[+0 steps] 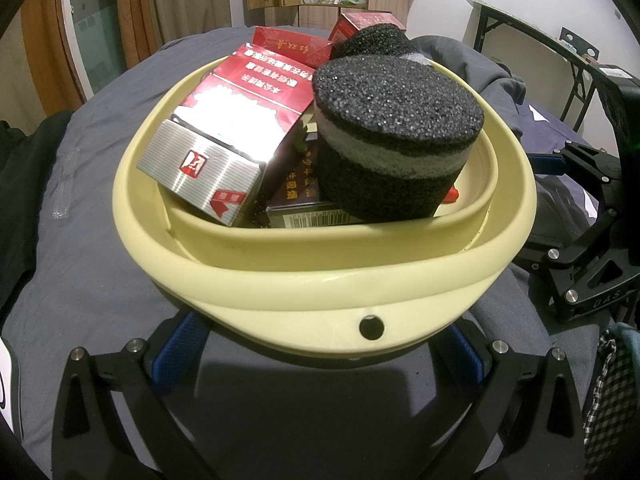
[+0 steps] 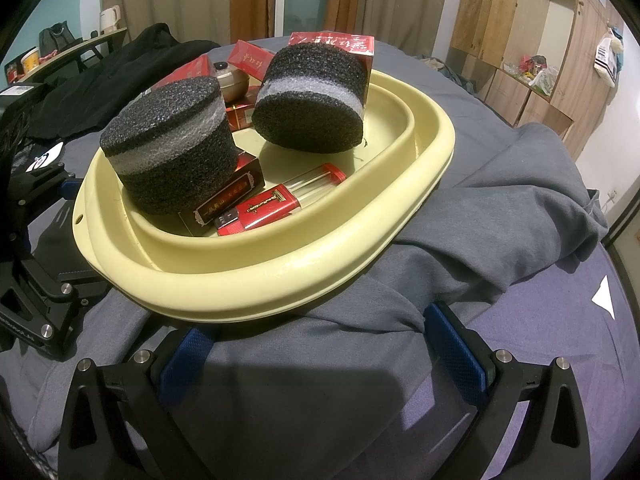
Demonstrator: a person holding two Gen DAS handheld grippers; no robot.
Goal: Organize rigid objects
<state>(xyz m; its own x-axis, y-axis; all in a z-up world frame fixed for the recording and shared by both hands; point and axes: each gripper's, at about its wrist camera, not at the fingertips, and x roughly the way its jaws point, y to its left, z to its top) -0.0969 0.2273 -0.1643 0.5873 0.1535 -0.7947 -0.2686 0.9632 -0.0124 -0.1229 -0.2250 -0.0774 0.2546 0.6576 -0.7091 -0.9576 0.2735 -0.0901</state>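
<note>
Two pairs of tongs face one cream basin that rests on a grey-covered bed. Left of the left tongs lies bare grey cover. Their blue pads stand spread wide, one at each side of the basin's near rim, which sits just ahead of them with a small hole in its lip; whether the pads touch the rim cannot be told. Inside, ahead and to the left, a red and silver carton leans tilted on the inner wall. To the right of it a black foam cylinder with a grey band sits on a dark box.

From the right wrist view, the right tongs are also spread, holding nothing, their pads over a crumpled grey cloth. The basin lies ahead and to the left of them, its rim just beyond the left pad. A second foam cylinder stands tilted farther back against a red box, and a small red pack lies flat on the basin floor, near the front.
</note>
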